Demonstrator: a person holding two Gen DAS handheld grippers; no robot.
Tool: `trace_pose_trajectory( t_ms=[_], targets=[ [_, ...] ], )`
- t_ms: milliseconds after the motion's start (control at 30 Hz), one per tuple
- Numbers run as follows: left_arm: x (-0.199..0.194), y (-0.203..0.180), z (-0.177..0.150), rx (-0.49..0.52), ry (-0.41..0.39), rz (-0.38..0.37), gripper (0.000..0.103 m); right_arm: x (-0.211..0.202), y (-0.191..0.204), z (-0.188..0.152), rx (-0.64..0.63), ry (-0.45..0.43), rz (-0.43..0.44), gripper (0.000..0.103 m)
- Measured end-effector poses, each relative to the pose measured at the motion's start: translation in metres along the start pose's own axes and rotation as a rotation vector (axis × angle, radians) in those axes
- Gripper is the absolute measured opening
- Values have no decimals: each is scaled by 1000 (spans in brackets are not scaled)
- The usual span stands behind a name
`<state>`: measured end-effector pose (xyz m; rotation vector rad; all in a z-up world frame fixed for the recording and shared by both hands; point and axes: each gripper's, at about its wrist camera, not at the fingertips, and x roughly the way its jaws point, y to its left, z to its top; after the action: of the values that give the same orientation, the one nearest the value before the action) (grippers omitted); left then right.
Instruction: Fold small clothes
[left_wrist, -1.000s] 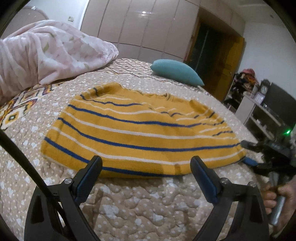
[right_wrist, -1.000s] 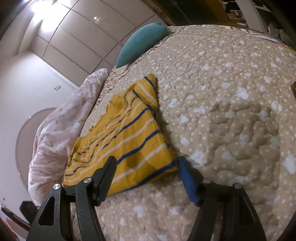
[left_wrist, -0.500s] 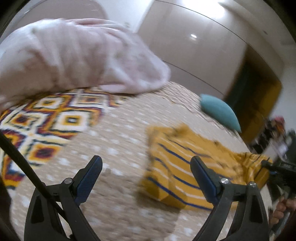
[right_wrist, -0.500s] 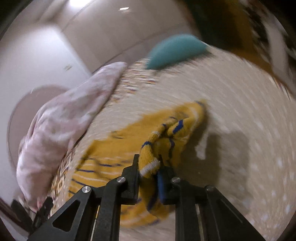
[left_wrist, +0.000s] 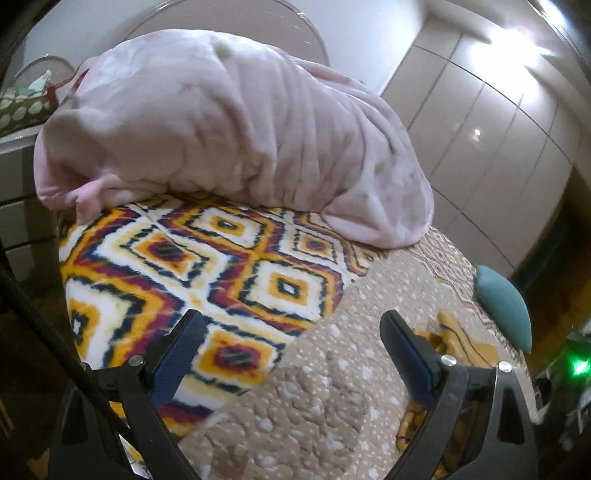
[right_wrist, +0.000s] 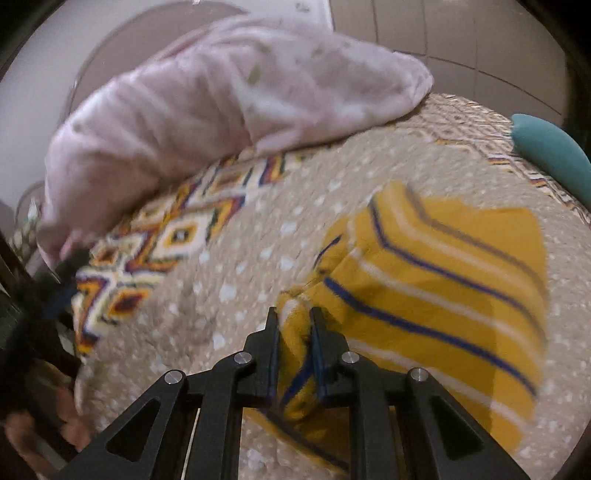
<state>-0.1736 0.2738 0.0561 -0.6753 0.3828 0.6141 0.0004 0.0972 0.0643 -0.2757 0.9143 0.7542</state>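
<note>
A small yellow sweater (right_wrist: 443, 280) with blue and white stripes lies on the beige quilted bedspread (right_wrist: 258, 229). My right gripper (right_wrist: 295, 317) is shut on a bunched corner of the sweater and holds it folded over toward the left. In the left wrist view only a strip of the sweater (left_wrist: 454, 339) shows at the lower right, behind the right finger. My left gripper (left_wrist: 291, 343) is open and empty, above the bedspread to the left of the sweater.
A pink rumpled duvet (left_wrist: 229, 140) is heaped at the back of the bed. A diamond-patterned blanket (left_wrist: 207, 266) lies beneath it. A teal pillow (left_wrist: 506, 306) sits far right. White wardrobe doors (left_wrist: 498, 129) stand behind.
My right gripper shut on the sweater's corner and carried it leftward over the garment. My left gripper swung left, away from the sweater, still open.
</note>
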Motion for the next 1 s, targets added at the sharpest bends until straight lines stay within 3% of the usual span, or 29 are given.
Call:
trace_pose_trajectory(
  t_ms=[200, 467, 533, 600, 700, 800, 900, 1000],
  targets=[
    [8, -5, -3, 9, 30, -12, 95, 2, -26, -8, 134, 26, 148, 17],
    [16, -15, -7, -10, 74, -68, 95, 5, -8, -11, 138, 70, 319, 18],
    [20, -22, -10, 2, 102, -114, 95, -13, -11, -13, 149, 67, 395, 27],
    [26, -35, -12, 30, 134, -161, 95, -46, -25, -16, 165, 13, 442, 48],
    [39, -62, -15, 78, 200, -224, 95, -95, -67, -24, 220, -103, 423, 62],
    [57, -95, -25, 122, 315, -308, 95, -121, -128, -30, 330, -185, 315, 80],
    [87, -132, -43, 181, 466, -362, 95, -110, -183, -38, 485, -188, 262, 81],
    [113, -151, -54, 268, 513, -282, 95, -75, -224, -48, 635, -157, 300, 81]
  ],
)
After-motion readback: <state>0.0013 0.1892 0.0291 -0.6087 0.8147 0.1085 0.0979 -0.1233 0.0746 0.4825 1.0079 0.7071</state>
